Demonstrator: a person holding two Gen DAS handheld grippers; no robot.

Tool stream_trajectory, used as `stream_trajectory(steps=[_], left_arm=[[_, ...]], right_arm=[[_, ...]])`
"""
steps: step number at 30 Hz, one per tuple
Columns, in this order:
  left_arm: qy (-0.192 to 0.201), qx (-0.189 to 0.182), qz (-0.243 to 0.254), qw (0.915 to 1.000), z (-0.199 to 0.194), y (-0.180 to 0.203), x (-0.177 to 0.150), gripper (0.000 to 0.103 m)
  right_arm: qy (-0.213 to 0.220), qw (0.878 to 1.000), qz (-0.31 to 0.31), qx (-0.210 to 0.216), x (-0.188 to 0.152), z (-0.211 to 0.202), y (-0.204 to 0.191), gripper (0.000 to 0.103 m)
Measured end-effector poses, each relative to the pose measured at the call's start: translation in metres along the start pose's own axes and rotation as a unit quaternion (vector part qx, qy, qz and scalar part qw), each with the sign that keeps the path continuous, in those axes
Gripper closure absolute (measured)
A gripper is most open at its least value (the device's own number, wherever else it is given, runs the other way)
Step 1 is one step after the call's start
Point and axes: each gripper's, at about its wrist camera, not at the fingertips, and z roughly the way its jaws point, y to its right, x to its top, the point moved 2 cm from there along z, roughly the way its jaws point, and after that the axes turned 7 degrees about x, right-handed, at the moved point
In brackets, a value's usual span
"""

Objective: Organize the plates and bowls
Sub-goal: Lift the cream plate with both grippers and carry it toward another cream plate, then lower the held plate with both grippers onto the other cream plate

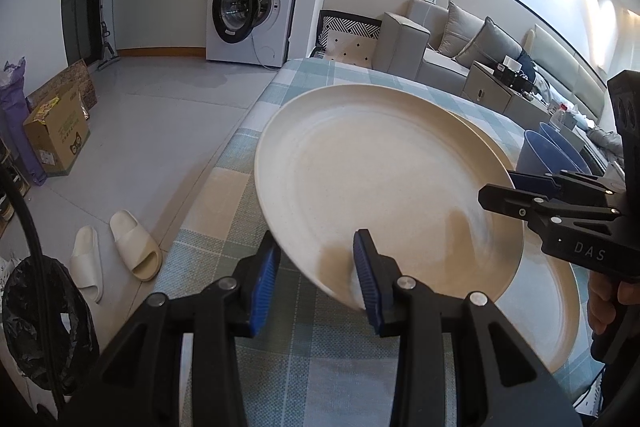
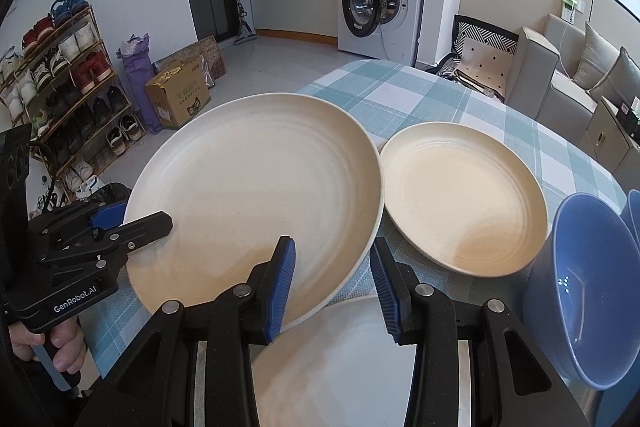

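A large cream plate (image 1: 360, 167) (image 2: 256, 179) hangs tilted above the checked table, held from both sides. My left gripper (image 1: 316, 243) (image 2: 136, 217) is shut on its near-left rim, one blue pad on top and one underneath. On the opposite rim my right gripper (image 2: 332, 243) (image 1: 500, 187) is shut too. Below the lifted plate a second large cream plate (image 2: 332, 367) (image 1: 560, 287) lies on the cloth. A smaller cream plate (image 2: 464, 199) rests further back. Two blue bowls (image 2: 588, 287) (image 1: 548, 155) stand at the right.
The table (image 1: 224, 195) (image 2: 420, 95) with its green checked cloth drops off to the floor on the left. On that floor are slippers (image 1: 120, 251), a cardboard box (image 2: 180, 99) and a shoe rack (image 2: 60, 75). A sofa (image 1: 460, 47) stands behind the table.
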Motion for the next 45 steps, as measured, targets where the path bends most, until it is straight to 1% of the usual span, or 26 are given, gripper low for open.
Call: stream_trajectory(steps=[19, 45], left_arm=[[0.012, -0.017, 0.029, 0.9994, -0.019, 0.024, 0.002, 0.067], [0.019, -0.049, 0.069, 0.9962, -0.038, 0.058, 0.000, 0.066]], right_arm=[[0.029, 0.999, 0.020, -0.011, -0.016, -0.040, 0.016, 0.063], [0.051, 0.997, 0.055, -0.034, -0.058, -0.101, 0.023, 0.062]])
